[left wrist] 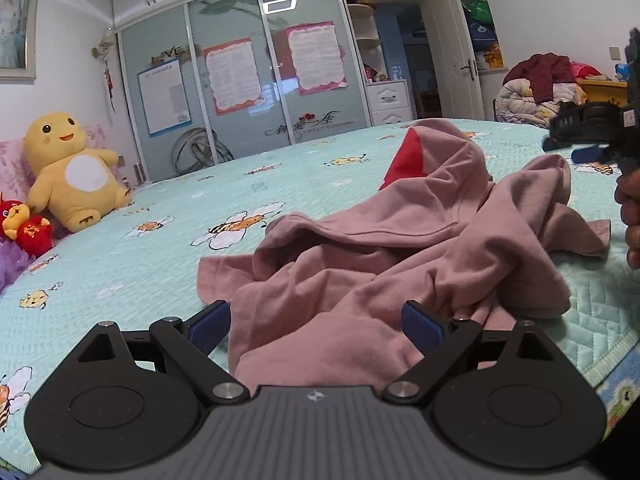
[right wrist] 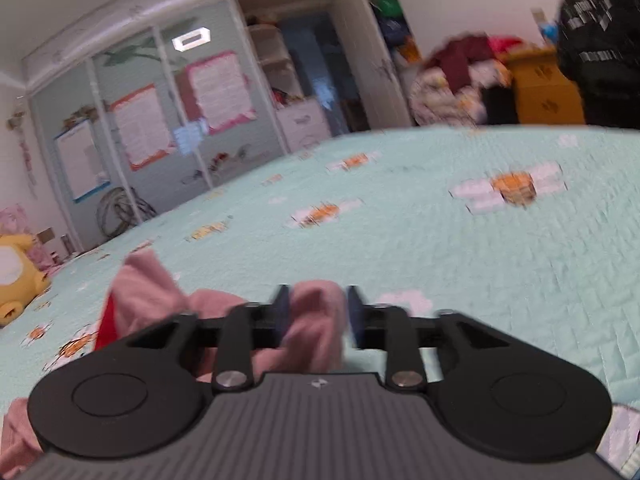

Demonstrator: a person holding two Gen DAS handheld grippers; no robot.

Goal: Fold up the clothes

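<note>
From the left wrist camera, the left tongs [left wrist: 316,326] pointed slightly downward over the crumpled dusty-pink cotton garment with a red patch [left wrist: 400,248], their blue pads spread wide apart with a loose fold of the cloth lying between them, not pinched. At the right edge a person's hand [left wrist: 630,216] held the right tongs [left wrist: 576,148] just above the garment's far sleeve. The garment lay heaped on the mint-green quilted bedspread printed with bees [left wrist: 140,264], close to the bed's near edge, with open bedspread stretching away to the left and behind it. A large yellow plush toy [left wrist: 70,172] sat at the bed's left side, and a sliding-door wardrobe with posters [left wrist: 240,80] filled the back wall.

From the right wrist camera, which was blurred, the right tongs [right wrist: 316,316] stood part-way apart with a bunch of pink cloth [right wrist: 316,320] between the pads; whether the pads pressed on it I could not tell. Bare bedspread [right wrist: 440,248] spread ahead and to the right, reaching a pile of bedding and dark red clothing [right wrist: 460,76] beyond the bed.
</note>
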